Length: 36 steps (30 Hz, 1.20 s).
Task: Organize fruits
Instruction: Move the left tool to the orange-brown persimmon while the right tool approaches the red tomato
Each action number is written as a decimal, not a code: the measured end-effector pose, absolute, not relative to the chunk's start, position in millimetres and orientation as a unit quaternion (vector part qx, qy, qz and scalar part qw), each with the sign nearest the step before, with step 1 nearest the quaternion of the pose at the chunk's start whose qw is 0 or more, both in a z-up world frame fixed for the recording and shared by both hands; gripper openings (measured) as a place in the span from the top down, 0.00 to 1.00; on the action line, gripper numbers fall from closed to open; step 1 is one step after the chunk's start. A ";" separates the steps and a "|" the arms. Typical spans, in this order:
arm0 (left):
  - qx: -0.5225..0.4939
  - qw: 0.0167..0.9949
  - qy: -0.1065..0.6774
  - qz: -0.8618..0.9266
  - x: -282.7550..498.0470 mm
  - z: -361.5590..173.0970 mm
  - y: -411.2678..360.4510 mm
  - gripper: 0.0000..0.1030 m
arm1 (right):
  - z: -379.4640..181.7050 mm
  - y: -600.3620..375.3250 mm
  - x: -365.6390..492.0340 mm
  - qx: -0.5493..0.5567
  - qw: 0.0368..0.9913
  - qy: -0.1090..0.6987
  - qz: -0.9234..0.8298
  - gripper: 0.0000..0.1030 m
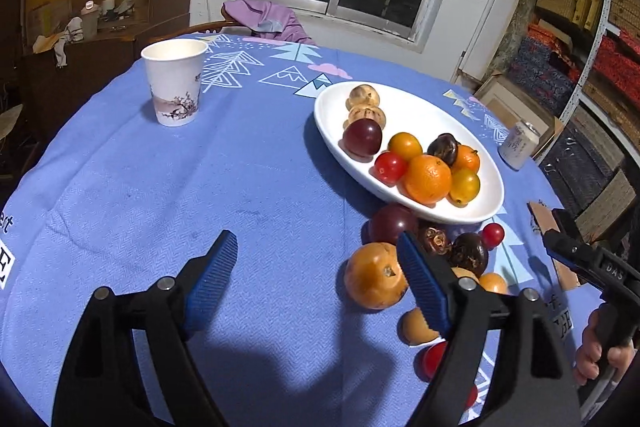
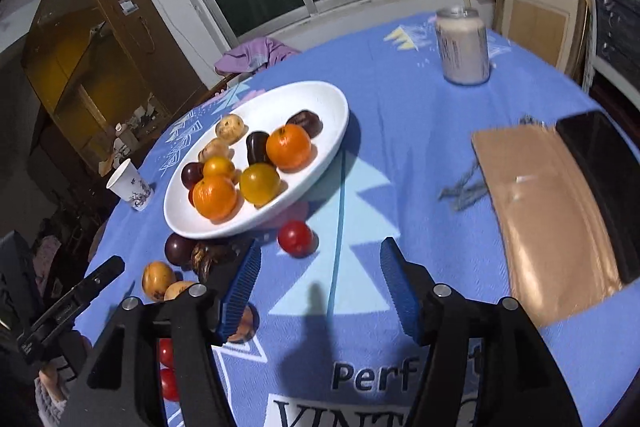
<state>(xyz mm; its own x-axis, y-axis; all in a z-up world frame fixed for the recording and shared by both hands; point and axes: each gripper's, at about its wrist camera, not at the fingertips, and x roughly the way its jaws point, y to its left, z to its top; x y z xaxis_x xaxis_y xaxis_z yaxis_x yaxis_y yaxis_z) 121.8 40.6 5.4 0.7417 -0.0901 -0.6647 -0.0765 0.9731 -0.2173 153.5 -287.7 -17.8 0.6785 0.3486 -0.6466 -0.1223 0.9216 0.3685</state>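
Note:
A white oval plate [image 1: 476,211] [image 2: 332,107] on the blue tablecloth holds several fruits: oranges, a dark plum, red and yellow tomatoes, brown ones. More fruit lies loose on the cloth in front of it: a big orange-brown fruit [image 1: 374,275], a dark plum [image 1: 390,223], a red tomato [image 2: 295,237]. My left gripper [image 1: 316,281] is open over bare cloth, with the loose fruit just right of its right finger. My right gripper [image 2: 318,287] is open and empty, the red tomato just ahead of it to the left.
A paper cup [image 1: 175,83] stands at the far left of the table. A drink can [image 2: 463,45] stands far right. A tan pouch [image 2: 548,219] and a dark phone [image 2: 608,187] lie on the right. A chair with purple cloth [image 1: 268,19] stands beyond the table.

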 end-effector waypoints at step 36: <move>0.017 0.918 0.396 -0.014 136.0 -20.4 0.8 0.10 | -25.7 -272.9 162.2 0.109 0.904 0.393 0.127 0.34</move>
